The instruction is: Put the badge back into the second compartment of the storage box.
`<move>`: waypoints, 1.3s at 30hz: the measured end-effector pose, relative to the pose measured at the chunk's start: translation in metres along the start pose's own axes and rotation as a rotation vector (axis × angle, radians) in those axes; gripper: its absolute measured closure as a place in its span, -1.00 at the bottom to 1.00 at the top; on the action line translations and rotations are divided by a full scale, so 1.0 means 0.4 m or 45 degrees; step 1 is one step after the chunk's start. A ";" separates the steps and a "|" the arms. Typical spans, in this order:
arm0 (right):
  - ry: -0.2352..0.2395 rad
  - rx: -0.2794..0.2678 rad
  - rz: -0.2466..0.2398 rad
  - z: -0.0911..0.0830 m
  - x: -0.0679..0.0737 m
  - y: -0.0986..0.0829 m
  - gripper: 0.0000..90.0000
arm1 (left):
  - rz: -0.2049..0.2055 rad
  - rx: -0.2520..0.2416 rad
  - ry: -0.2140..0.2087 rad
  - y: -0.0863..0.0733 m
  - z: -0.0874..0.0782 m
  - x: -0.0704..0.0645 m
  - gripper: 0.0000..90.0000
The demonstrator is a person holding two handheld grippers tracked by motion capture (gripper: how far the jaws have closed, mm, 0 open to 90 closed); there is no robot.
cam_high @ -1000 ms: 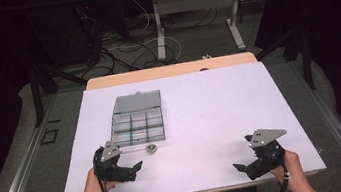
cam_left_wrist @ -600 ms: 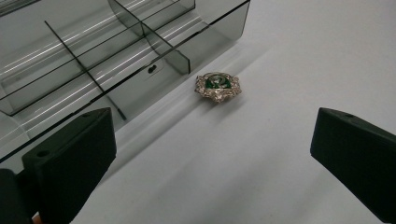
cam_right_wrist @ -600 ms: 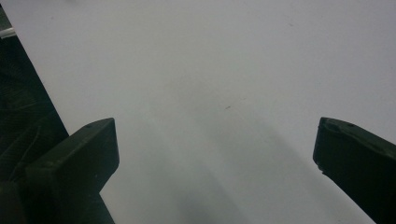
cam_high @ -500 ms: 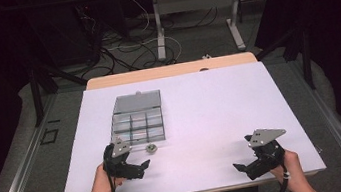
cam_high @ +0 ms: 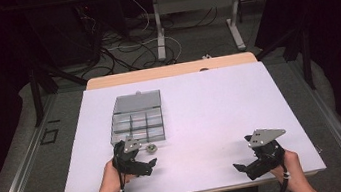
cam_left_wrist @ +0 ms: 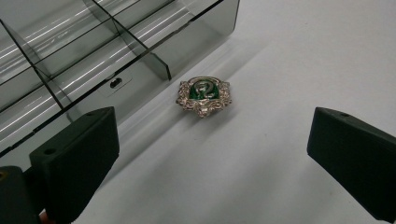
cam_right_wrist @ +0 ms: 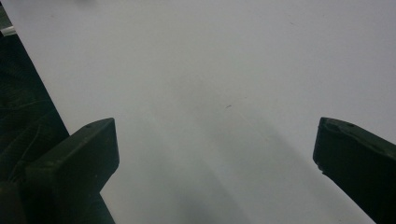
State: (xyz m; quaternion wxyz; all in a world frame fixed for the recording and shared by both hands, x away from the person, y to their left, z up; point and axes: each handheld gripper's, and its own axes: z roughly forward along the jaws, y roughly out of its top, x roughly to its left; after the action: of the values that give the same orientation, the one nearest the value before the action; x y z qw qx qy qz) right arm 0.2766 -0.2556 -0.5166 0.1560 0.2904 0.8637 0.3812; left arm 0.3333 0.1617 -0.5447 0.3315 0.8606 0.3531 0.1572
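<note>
Left gripper (cam_high: 150,164): held low over the table's near left part, jaws spread wide, nothing between them; in the left gripper view (cam_left_wrist: 210,154) the jaws frame the badge from short of it.
Badge (cam_left_wrist: 203,96): lies flat on the white surface, just beside the organiser's near wall, apart from both jaws; seen from the high view (cam_high: 151,148) it sits near the box's near right corner.
Right gripper (cam_high: 241,168): near the table's front edge, well apart from the badge, jaws wide apart and empty.
Open room: bare surface to the badge's right and toward the person; the box wall closes off its far side.
Materials: badge is ornate silver metal with a green centre and scalloped rim; organiser box (cam_high: 138,122) is smoky clear plastic with thin dividers, lid (cam_high: 137,101) laid back.
Surface: table (cam_high: 220,104) is matt white, its wooden far edge showing.
Room: dark, cables on the floor (cam_high: 121,47) beyond.
</note>
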 end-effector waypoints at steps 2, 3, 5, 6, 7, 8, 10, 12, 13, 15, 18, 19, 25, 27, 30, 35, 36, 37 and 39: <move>0.006 0.003 -0.004 0.000 -0.001 0.000 -1.00 | -0.020 -0.008 0.017 0.001 0.006 -0.002 -0.93; 0.007 0.016 -0.004 -0.001 -0.001 0.001 -1.00 | -0.019 0.010 0.013 0.003 0.005 0.000 -0.91; 0.001 -0.001 -0.003 0.002 0.000 0.000 -1.00 | -0.032 0.001 0.021 0.003 0.009 0.000 -0.84; 0.002 -0.008 -0.005 0.003 0.000 0.000 -1.00 | -0.028 -0.001 0.030 0.004 0.011 0.000 -0.79; 0.002 -0.008 -0.006 0.003 0.000 0.000 -1.00 | -0.019 -0.011 0.052 0.004 0.015 -0.001 -0.71; 0.002 -0.008 -0.006 0.003 0.000 0.000 -1.00 | -0.019 -0.011 0.052 0.004 0.015 -0.001 -0.64; 0.002 -0.009 -0.007 0.003 0.000 0.000 -1.00 | -0.025 -0.008 0.058 0.006 0.020 -0.004 -0.60; 0.003 -0.009 -0.006 0.003 0.000 0.000 -1.00 | -0.013 -0.011 0.063 0.008 0.025 -0.005 -0.52; 0.000 -0.008 -0.006 0.002 0.000 0.000 -1.00 | -0.015 -0.003 0.062 0.009 0.027 -0.006 -0.49; 0.004 -0.008 -0.006 0.003 0.000 0.000 -1.00 | -0.013 0.005 0.059 0.011 0.028 -0.007 -0.39; 0.005 -0.007 -0.003 0.003 0.000 0.000 -1.00 | -0.017 0.008 0.058 0.014 0.041 -0.006 -0.28; 0.005 -0.007 -0.003 0.003 0.000 0.000 -1.00 | -0.024 0.011 0.056 0.015 0.043 -0.007 -0.24; 0.004 -0.007 -0.002 0.002 0.000 -0.001 -1.00 | -0.031 0.017 0.060 0.018 0.050 -0.002 -0.03; 0.004 -0.006 -0.005 0.002 0.000 -0.001 -1.00 | -0.030 0.011 0.051 0.020 0.055 -0.003 0.01; 0.004 -0.006 -0.009 0.003 -0.001 0.000 -1.00 | -0.027 0.022 0.047 0.022 0.059 -0.003 0.06; 0.007 0.011 -0.013 0.001 -0.001 0.000 -1.00 | -0.026 0.016 0.045 0.023 0.066 0.000 0.13; 0.008 0.007 -0.006 0.001 0.000 0.000 -1.00 | -0.019 0.022 0.040 0.024 0.066 0.001 0.15; 0.004 -0.008 -0.013 0.003 -0.001 0.000 -1.00 | -0.019 0.022 0.040 0.024 0.066 0.001 0.18; 0.005 -0.007 -0.011 0.002 -0.001 -0.001 -1.00 | -0.024 0.018 0.039 0.024 0.067 0.000 0.20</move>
State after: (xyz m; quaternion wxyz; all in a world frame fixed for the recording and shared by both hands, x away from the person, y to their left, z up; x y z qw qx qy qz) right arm 0.2773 -0.2555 -0.5174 0.1567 0.2856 0.8642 0.3834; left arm 0.3519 0.1444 -0.5578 0.3216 0.8570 0.3673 0.1648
